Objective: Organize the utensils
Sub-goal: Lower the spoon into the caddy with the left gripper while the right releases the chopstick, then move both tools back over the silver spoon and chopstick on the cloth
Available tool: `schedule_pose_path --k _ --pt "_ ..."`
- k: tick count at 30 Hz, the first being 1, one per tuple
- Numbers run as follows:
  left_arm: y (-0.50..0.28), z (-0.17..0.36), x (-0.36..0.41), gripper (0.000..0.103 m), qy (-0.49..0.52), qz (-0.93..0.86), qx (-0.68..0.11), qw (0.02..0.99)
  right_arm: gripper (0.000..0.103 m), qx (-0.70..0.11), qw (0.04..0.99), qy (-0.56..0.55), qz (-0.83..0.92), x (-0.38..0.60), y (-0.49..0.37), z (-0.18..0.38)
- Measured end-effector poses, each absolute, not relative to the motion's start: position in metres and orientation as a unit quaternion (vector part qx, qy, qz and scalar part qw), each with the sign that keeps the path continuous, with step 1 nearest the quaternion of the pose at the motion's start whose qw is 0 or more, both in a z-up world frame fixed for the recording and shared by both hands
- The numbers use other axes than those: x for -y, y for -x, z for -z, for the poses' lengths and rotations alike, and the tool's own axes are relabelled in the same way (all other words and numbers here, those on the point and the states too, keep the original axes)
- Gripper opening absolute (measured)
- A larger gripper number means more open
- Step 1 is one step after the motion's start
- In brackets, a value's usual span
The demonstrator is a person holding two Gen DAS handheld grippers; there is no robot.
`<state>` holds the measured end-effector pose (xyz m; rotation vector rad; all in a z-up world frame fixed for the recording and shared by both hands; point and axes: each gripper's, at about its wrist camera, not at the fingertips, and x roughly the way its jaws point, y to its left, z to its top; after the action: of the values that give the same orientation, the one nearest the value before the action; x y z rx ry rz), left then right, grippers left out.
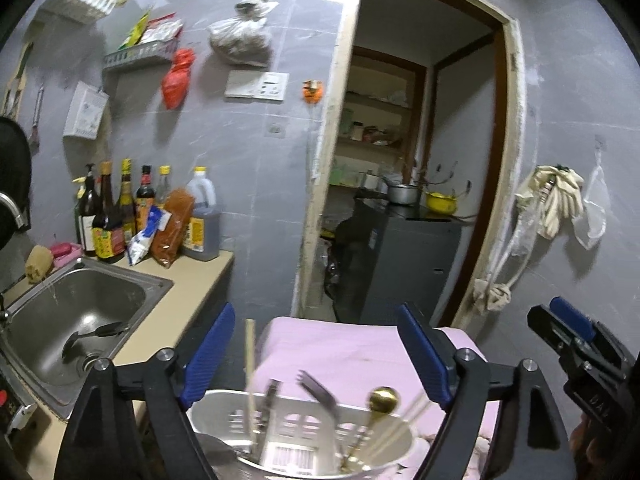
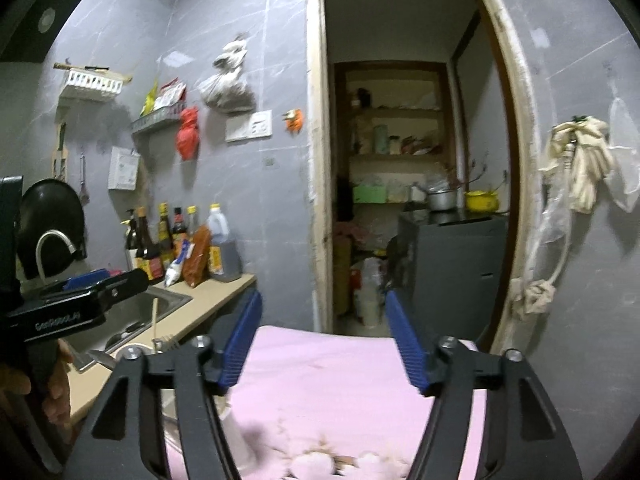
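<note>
to the left of the left gripper (image 1: 316, 356) a steel sink (image 1: 154, 286) sits in the beige counter (image 1: 200, 276), whose edge ends just beside the blue finger; open floor runs ahead to the doorway (image 2: 404, 160). its jaws are spread wide and hold nothing. just below them stands the white utensil holder (image 1: 304, 426) with a fork (image 1: 318, 392), gold spoon (image 1: 382, 400) and chopsticks (image 1: 250, 364), blurred. the right gripper (image 2: 324, 344), off to its right, is equally wide and empty above the pink cloth (image 2: 328, 384). sauce bottles (image 1: 120, 208) line the grey tiled wall.
</note>
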<state>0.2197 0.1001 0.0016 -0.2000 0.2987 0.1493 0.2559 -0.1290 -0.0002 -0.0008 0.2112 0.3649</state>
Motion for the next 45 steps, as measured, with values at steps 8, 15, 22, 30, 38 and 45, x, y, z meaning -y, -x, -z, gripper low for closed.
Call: schedule_pose_path --k 8,15,22,30,38,45 --pt "-0.208 -0.007 -0.044 0.099 0.076 -0.064 -0.129 0.987 0.097 -0.097 0.984 -0.001 -0.147 0.189 -0.247 -0.006" --pt "-0.201 0.002 0.002 0.102 0.072 -0.05 -0.136 0.987 0.101 -0.111 0.986 0.002 -0.123 0.241 -0.243 0.001" --pt "-0.196 0.022 0.04 0.102 0.071 -0.025 -0.168 0.983 0.101 -0.139 0.986 0.0 -0.095 0.289 -0.249 0.016" --pt "-0.205 0.063 0.07 0.102 0.078 -0.003 -0.221 0.972 0.101 -0.183 0.98 -0.009 -0.081 0.323 -0.263 0.05" --pt "-0.226 0.113 0.085 0.102 0.087 0.036 -0.294 0.951 0.101 -0.251 0.964 -0.022 -0.085 0.34 -0.273 0.103" --pt "-0.244 0.15 0.094 0.089 0.092 0.081 -0.344 0.931 0.101 -0.285 0.952 -0.033 -0.108 0.344 -0.277 0.137"
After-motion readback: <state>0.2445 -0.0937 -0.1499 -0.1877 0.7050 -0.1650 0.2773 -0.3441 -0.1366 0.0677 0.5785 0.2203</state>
